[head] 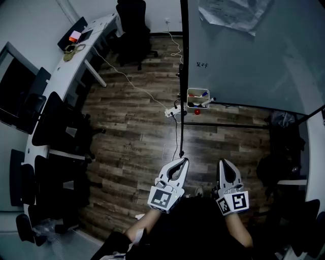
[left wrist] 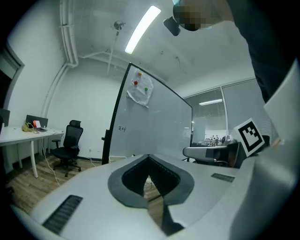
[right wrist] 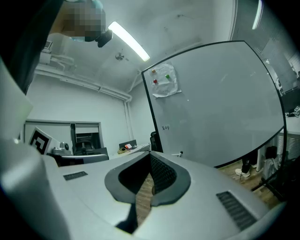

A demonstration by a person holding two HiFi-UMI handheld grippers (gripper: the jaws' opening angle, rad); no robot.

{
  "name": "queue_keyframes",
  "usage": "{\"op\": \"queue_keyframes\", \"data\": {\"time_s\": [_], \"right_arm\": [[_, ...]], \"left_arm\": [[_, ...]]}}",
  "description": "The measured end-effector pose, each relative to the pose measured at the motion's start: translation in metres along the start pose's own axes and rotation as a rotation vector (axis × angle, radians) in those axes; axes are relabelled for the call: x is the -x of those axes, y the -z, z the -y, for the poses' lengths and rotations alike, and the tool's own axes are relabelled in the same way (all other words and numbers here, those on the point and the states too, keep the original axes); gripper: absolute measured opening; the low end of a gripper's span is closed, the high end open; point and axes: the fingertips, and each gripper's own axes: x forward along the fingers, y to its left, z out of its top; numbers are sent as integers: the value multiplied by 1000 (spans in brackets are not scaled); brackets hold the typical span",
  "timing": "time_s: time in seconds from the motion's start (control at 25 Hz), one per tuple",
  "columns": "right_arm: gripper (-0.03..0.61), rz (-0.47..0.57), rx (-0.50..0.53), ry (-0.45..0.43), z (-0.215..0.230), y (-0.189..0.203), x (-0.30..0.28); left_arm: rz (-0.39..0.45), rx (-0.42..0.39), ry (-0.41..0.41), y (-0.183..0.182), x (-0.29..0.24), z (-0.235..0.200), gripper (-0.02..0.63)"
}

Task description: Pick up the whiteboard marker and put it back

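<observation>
A small white holder hangs on the lower left corner of the whiteboard, with several whiteboard markers lying in it; one white marker sticks out to the right. Both grippers hang low in the head view, well short of the holder and above the wooden floor. My left gripper is shut with nothing between its jaws, and its tips meet in the left gripper view. My right gripper is likewise shut and empty, seen closed in its own view. Both point level toward the whiteboard.
A power strip with a white cable lies on the floor by the board's left post. A curved white desk with black chairs lines the left side. A black office chair stands at the back. A sheet of paper is pinned on the board.
</observation>
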Motion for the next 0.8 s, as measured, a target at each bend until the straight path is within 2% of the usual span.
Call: {"op": "queue_keyframes", "data": {"time_s": [0.16, 0.48, 0.64, 0.8], "right_arm": [[14, 11, -28, 16, 0, 0, 0], [14, 5, -17, 39, -11, 4, -10], [14, 8, -15, 60, -21, 6, -21], [15, 18, -19, 89, -31, 6, -30]], "left_arm": [[-2, -5, 17, 2, 3, -1, 8], [-2, 3, 9, 6, 9, -25, 8], [2, -22, 39, 3, 12, -37, 8], [24, 16, 55, -4, 15, -51, 8]]}}
